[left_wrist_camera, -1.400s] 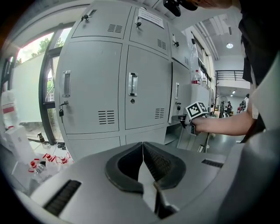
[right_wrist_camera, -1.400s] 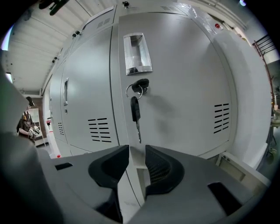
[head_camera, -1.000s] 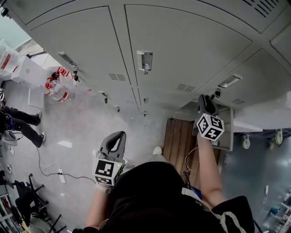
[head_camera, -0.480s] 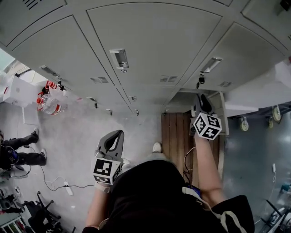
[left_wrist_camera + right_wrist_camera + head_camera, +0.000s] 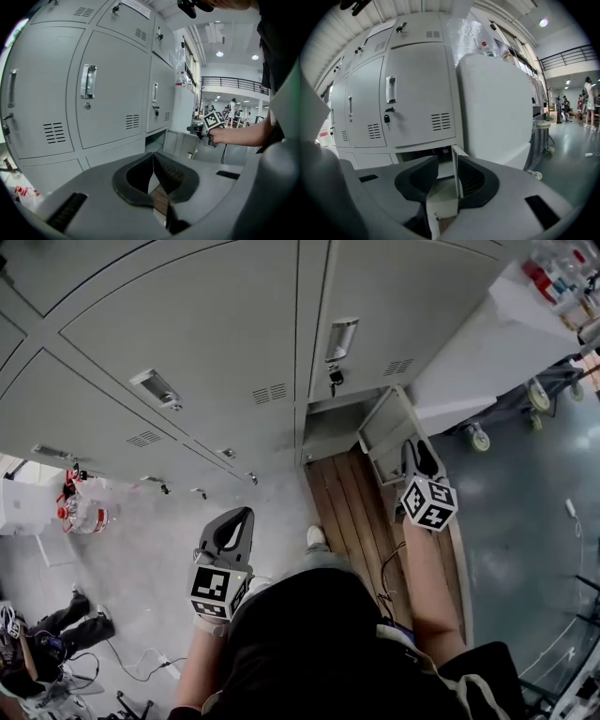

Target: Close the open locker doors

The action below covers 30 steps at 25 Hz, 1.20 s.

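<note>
— Head view: where's the door (image 5: 382,427)?
— Low, swung out toward you. Your right claw (image 5: 419,448) sits just beside its outer end; your left claw (image 5: 242,517) is well off.
— Left gripper view?
— That claw's pinched shut, empty.
— Right gripper view?
— Jaws part-open (nothing pinched). The door stands edge-on ahead, with the opening (image 5: 419,154) left of it.

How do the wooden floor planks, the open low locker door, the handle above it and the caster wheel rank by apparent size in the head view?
1. wooden floor planks
2. open low locker door
3. handle
4. caster wheel
The last two look close, and the handle sits nearer the camera, so that order is unsure.
</note>
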### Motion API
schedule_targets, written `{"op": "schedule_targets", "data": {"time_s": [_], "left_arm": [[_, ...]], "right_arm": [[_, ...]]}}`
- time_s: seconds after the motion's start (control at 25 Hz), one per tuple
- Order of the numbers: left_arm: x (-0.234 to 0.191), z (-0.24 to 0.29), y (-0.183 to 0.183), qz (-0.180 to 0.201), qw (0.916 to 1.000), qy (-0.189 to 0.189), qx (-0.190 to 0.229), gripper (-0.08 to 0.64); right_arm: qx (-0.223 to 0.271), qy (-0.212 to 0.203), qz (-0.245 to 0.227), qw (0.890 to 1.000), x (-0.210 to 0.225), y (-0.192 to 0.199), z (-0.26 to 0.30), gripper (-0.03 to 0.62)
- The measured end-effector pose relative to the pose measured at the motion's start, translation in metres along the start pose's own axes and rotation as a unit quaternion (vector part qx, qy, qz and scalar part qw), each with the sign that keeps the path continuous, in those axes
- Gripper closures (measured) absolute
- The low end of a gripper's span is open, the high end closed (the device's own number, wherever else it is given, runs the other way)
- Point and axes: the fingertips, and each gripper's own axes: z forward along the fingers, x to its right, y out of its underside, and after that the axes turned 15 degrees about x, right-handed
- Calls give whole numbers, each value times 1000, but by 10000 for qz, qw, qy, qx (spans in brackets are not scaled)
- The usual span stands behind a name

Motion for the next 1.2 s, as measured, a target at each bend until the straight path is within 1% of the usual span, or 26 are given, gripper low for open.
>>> {"op": "schedule_targets", "data": {"time_s": [0.16, 0.28, 0.48, 0.56, 0.72, 0.88, 1.08, 1.2], "left_arm": [[22, 20, 5, 38, 9993, 371, -53, 538], [39, 36, 4, 91, 9981, 607, -70, 538], [57, 50, 14, 42, 9958, 840, -351, 538], [63, 56, 13, 33, 9953, 886, -383, 538], [68, 65, 17, 3, 9949, 893, -474, 538], [68, 72, 18, -40, 9957, 827, -409, 538], [66, 67, 24, -110, 9960, 778, -435, 538], [60, 59, 26, -137, 9963, 723, -440, 538]], "right_arm": [[-72, 439, 24, 9990, 45, 10, -28, 451], [-132, 653, 55, 9978, 71, 20, -42, 446], [-347, 820, 176, 9959, 96, 43, -59, 430], [-455, 830, 214, 9953, 101, 52, -61, 425], [-605, 795, 283, 9946, 107, 65, -54, 423], [-685, 689, 266, 9949, 104, 73, -45, 423], [-702, 645, 240, 9952, 89, 78, -47, 427], [-739, 488, 263, 9957, 69, 82, -48, 453]]}}
